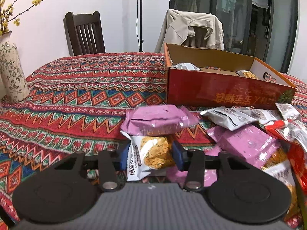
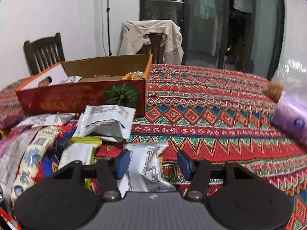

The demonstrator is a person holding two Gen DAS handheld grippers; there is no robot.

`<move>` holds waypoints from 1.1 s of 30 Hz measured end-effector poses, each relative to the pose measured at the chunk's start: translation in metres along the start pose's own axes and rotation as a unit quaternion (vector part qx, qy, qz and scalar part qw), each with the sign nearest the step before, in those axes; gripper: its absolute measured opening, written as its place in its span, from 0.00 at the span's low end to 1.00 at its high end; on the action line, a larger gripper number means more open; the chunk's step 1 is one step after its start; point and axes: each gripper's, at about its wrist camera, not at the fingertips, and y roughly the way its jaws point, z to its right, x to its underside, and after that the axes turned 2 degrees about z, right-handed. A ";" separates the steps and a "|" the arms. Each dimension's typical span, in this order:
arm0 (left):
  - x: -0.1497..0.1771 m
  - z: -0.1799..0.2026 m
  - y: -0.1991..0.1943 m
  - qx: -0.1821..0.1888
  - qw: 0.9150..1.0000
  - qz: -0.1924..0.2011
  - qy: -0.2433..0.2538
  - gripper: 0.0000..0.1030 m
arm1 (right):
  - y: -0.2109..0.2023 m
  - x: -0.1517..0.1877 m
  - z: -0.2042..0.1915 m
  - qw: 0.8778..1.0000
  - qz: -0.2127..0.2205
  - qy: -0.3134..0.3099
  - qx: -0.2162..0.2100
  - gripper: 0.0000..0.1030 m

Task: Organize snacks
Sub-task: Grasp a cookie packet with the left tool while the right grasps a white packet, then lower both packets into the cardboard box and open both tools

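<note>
My left gripper (image 1: 150, 157) is shut on a white and orange snack packet (image 1: 153, 153), its blue pads pressing both sides. A pink packet (image 1: 157, 122) lies just beyond it. More packets (image 1: 249, 134) are heaped to the right, in front of an open red cardboard box (image 1: 220, 94) that holds a few snacks. In the right wrist view my right gripper (image 2: 154, 163) stands open around a white packet (image 2: 145, 164); the left pad is at its edge and tablecloth shows before the right pad. The snack heap (image 2: 38, 149) lies to its left, below the box (image 2: 76, 97).
A patterned tablecloth (image 1: 76, 95) covers the table. A flowered vase (image 1: 11, 72) stands at the far left. A purple tissue pack (image 2: 291, 120) sits at the right edge. Behind the table are a dark wooden chair (image 1: 84, 34) and a chair draped with a beige jacket (image 1: 191, 28).
</note>
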 end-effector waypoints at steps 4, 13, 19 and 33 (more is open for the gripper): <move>0.008 -0.005 -0.026 0.003 1.000 0.007 -0.019 0.43 | -0.005 0.001 -0.004 1.000 -0.009 -0.009 -0.028 0.40; 0.016 -0.002 -0.092 0.026 0.997 0.044 -0.054 0.43 | -0.015 0.013 -0.017 0.997 -0.003 -0.064 -0.030 0.35; 0.026 0.018 -0.129 0.053 0.996 0.061 -0.041 0.43 | -0.042 0.026 -0.010 0.997 -0.004 -0.056 -0.044 0.33; 0.030 0.049 -0.146 0.099 0.993 0.064 -0.016 0.43 | -0.134 0.056 0.013 0.998 0.043 -0.007 -0.056 0.33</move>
